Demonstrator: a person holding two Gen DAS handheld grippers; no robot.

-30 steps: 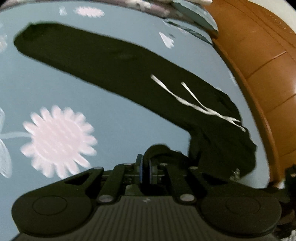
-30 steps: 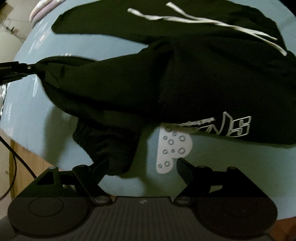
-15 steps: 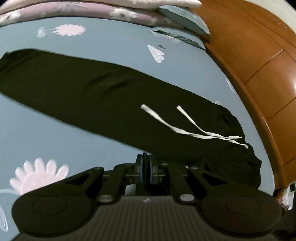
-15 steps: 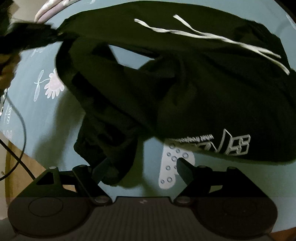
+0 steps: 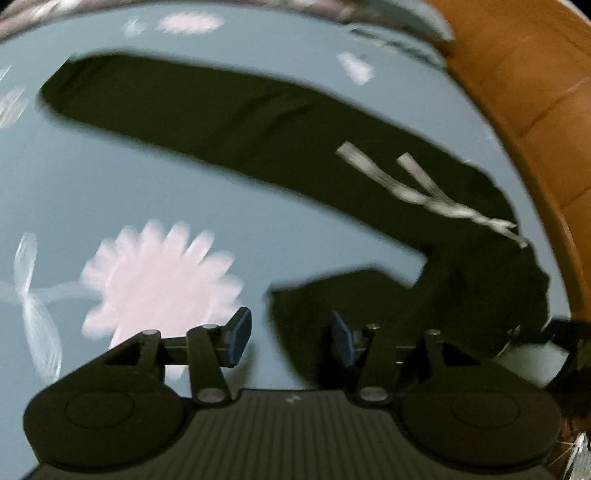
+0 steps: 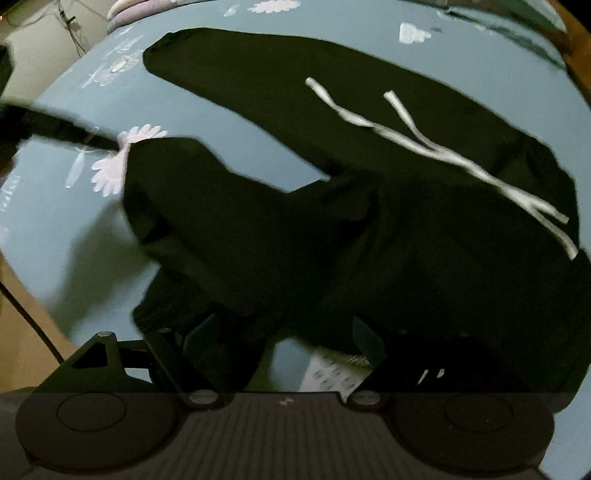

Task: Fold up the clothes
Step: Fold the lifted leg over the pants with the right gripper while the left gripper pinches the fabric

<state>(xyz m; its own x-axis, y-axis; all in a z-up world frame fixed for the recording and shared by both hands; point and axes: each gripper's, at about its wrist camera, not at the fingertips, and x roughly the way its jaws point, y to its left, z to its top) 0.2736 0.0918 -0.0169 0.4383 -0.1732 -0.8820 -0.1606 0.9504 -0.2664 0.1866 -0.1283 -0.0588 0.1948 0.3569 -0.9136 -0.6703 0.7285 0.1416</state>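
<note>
Black sweatpants (image 5: 258,122) with a white drawstring (image 5: 424,192) lie on a blue flowered bed sheet (image 5: 110,192). One leg stretches away to the upper left. The other leg's end (image 5: 332,295) lies slack on the sheet, between and just beyond the fingers of my left gripper (image 5: 291,338). Its jaws are opening and the blue pads do not press the cloth. In the right wrist view that leg (image 6: 221,206) lies bunched across the near side, below the drawstring (image 6: 443,155). My right gripper (image 6: 284,347) stands open, with cloth draped over its left finger (image 6: 199,343).
A wooden bed frame (image 5: 535,110) curves along the right side of the sheet. Pillows (image 5: 406,22) lie at the far end. In the right wrist view the bed's near left edge drops to a wooden surface with a dark cable (image 6: 29,321).
My left gripper was shut on the leg's end and held it up. It has come down over the sheet, its jaws have parted, and the leg lies loose. The right gripper stayed open.
</note>
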